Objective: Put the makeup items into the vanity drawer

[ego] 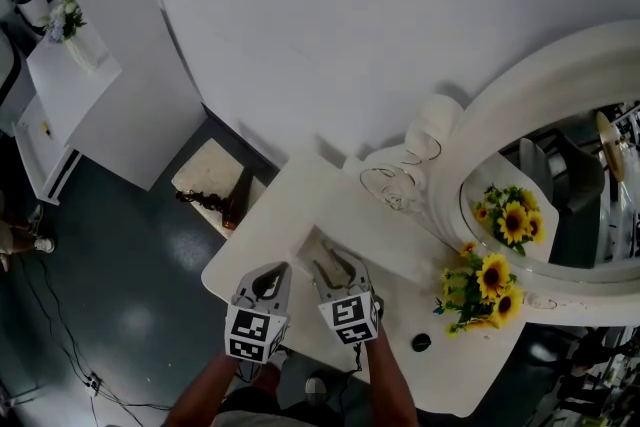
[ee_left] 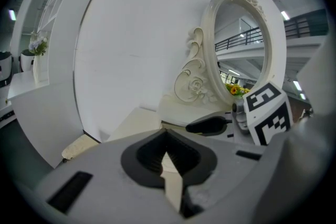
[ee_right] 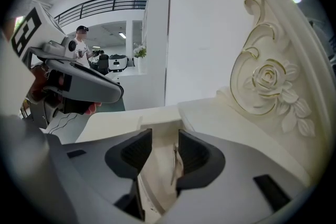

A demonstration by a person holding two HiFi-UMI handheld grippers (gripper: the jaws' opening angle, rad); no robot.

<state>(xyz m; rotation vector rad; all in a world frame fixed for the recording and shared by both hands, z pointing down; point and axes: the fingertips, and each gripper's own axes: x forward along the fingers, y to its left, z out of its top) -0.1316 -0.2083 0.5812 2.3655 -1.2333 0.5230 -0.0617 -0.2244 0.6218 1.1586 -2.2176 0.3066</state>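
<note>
Head view: nearest, my right gripper (ego: 337,272) hangs over the open drawer (ego: 308,242), and my left gripper (ego: 269,285) is beside the drawer.
Left gripper view: jaws pressed together, empty.
Right gripper view: jaws spread, with a slim makeup item (ee_right: 174,161) lying in the drawer.
Risk: a low withdrawal could snag the drawer wall.

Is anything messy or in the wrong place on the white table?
Nothing looks spilled or broken. One small black round item sits alone on the vanity top, beside the sunflowers, outside the open drawer. A dark brown thing lies across the beige pad on the floor.
</note>
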